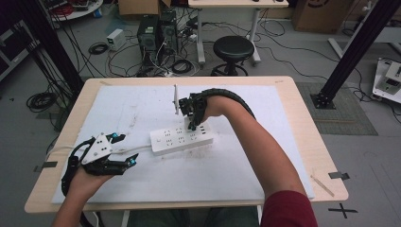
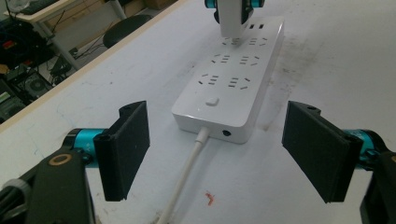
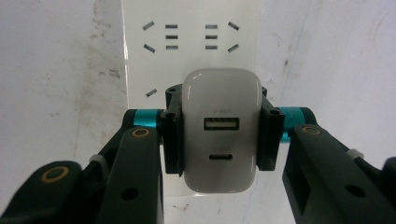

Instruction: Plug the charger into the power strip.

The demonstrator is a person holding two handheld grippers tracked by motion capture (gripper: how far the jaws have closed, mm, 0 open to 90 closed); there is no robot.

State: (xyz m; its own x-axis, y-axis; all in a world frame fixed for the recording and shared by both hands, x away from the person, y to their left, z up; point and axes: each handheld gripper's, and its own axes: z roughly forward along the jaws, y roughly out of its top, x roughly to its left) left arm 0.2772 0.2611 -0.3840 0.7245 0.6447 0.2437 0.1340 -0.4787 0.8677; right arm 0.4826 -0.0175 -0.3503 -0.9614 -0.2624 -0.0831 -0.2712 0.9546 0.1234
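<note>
1. left gripper sits at the near left of the table, jaws spread with nothing between them, just beside the near end of the power strip.
2. right gripper pinches a white charger directly over the strip's far sockets.
3. white cable runs from the strip's near end.

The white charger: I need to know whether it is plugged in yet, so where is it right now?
The white charger sits clamped between the right gripper jaws, directly over the far end of the white power strip, mid-table in the high view.
</note>
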